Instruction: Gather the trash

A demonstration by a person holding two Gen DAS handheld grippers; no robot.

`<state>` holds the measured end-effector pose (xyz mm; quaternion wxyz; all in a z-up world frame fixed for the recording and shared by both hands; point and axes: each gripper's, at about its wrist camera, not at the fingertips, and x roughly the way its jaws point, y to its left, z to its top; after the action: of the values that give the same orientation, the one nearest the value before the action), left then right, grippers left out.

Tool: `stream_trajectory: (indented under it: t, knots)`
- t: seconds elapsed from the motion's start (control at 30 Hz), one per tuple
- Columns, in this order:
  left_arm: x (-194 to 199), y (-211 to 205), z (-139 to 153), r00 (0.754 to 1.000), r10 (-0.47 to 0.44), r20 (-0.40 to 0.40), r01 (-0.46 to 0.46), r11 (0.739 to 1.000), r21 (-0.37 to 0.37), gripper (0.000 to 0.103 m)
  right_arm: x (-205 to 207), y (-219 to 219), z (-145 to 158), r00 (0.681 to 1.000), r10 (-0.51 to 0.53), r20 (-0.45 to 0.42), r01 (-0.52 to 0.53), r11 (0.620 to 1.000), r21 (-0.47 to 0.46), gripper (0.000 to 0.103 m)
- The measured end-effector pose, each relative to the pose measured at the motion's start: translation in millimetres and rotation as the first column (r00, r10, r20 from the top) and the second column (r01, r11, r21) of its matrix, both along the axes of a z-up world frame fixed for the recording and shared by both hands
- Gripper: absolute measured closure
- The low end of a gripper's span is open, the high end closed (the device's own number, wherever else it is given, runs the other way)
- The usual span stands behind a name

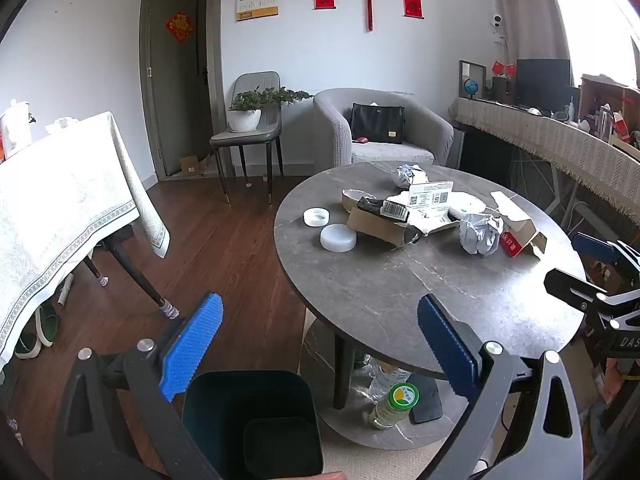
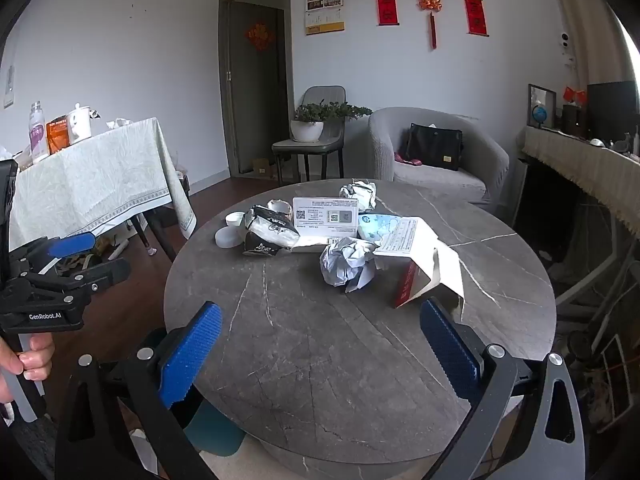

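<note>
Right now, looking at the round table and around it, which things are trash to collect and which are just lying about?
For the job:
- crumpled paper ball
- second paper ball
- torn cardboard box
- red and white carton
- dark bin

Just lying about:
- potted plant
- black bag
- bottle under the table

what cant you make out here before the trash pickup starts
- Dark green plastic bin: left wrist view, bottom edge cuts it off; in the right wrist view the left finger hides most of it.
- Print on the white card with codes: too small in both views.
- Lower shelf under the round grey stone table: tabletop hides most of it.
</note>
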<state>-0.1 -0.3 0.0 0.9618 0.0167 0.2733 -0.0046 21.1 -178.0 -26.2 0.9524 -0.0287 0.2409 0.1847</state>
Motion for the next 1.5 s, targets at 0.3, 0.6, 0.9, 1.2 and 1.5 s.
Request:
stream_trajectory:
  t: [0.3, 0.6, 0.9, 1.2, 1.5]
  knots:
    - [-0.1, 0.3, 0.0, 1.0, 0.0, 0.001, 0.0, 1.0, -0.001, 0.003, -1.4, -0.8, 1.0, 1.0, -0.002, 0.006, 0.002, 1.0, 0.004, 0.003]
    - [-0.1, 0.3, 0.0, 1.0, 0.001, 0.001, -0.001, 1.0, 0.0, 0.003, 0.0, 1.5, -0.3, 1.0, -0.003, 0.003, 0.003, 1.0, 0.003, 0.003]
    - [-0.1, 0.3, 0.0, 1.0, 0.0, 0.0, 0.0, 1.0, 0.0, 0.003, -0.8, 0.5, -0.2, 1.0, -0.002, 0.003, 0.002, 1.0, 0.004, 0.003]
    - [0.0, 0.2, 0.0, 1.0, 0.001, -0.001, -0.001, 1.0, 0.002, 0.003, -1.8, 1.6, 1.8, 1.0, -0.002, 0.004, 0.002, 1.0, 0.003, 0.003]
    - [-0.1, 0.2, 0.0, 1.0, 0.0, -0.001, 0.0, 1.0, 0.004, 0.003, -0.5, -0.9, 0.5, 1.0, -0.005, 0.001, 0.004, 1.0, 0.009, 0.003]
